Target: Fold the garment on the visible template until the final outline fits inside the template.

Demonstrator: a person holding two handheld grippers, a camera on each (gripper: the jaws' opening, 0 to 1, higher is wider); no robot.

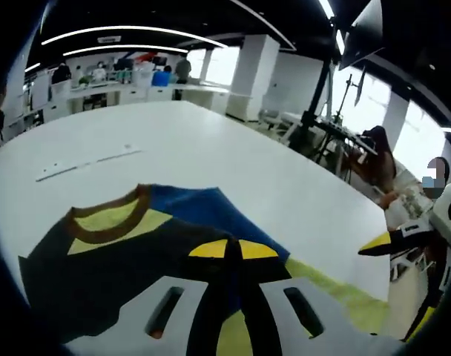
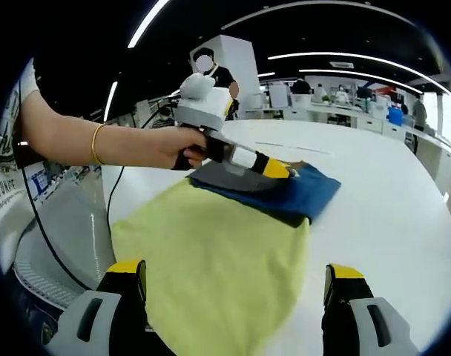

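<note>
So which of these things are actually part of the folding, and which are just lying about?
Part of the job:
- garment, yellow, blue and dark
- left claw, shut on the garment's fold
- right claw, open, near the yellow hem
- white table

Just lying about:
- pale strips farther up the table
- desks and people in the background

Only one scrap of print shows — partial dark letters on the person's white shirt (image 2: 9,194), left of the yellow garment (image 2: 218,259) — too cut off to read.
</note>
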